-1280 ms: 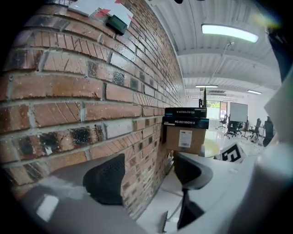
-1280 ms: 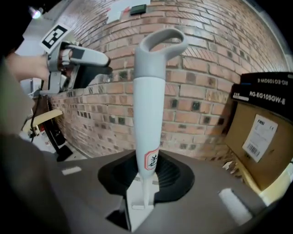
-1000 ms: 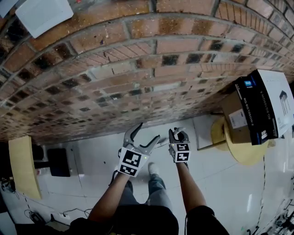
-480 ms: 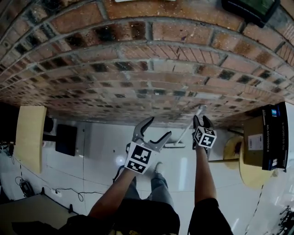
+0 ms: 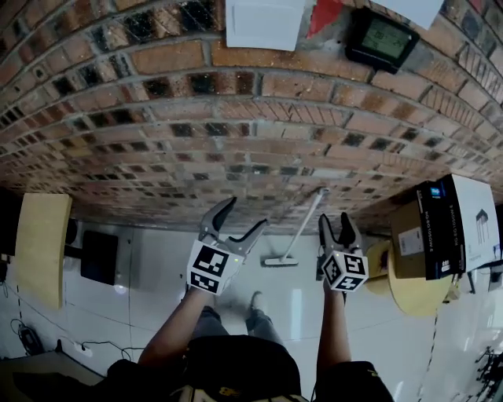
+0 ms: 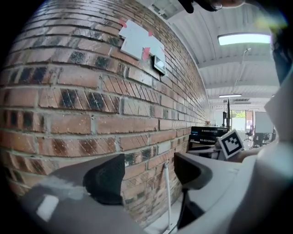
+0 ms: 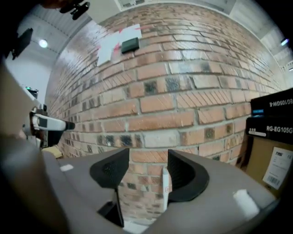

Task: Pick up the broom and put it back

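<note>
The broom (image 5: 300,228) leans against the brick wall (image 5: 157,126), its white handle slanting up and its head (image 5: 280,261) on the pale floor. My right gripper (image 5: 338,226) hovers just right of the handle and apart from it. Its jaws have just been opening, and nothing lies between them. In the right gripper view the handle (image 7: 165,187) stands beyond the right gripper (image 7: 147,171), close to the right jaw. My left gripper (image 5: 236,220) is open and empty, left of the broom. The left gripper view shows the handle (image 6: 167,196) past the left gripper (image 6: 149,171).
Cardboard boxes (image 5: 444,228) stand on a round yellow table (image 5: 409,292) at the right. A pale wooden board (image 5: 39,247) and a black box (image 5: 98,257) are at the left. White paper (image 5: 263,23) and a black device (image 5: 383,39) hang on the wall.
The right gripper was shut at the top of the broom handle; now it is off the handle, to its right, with jaws apart. Both grippers have risen and the broom leans alone.
</note>
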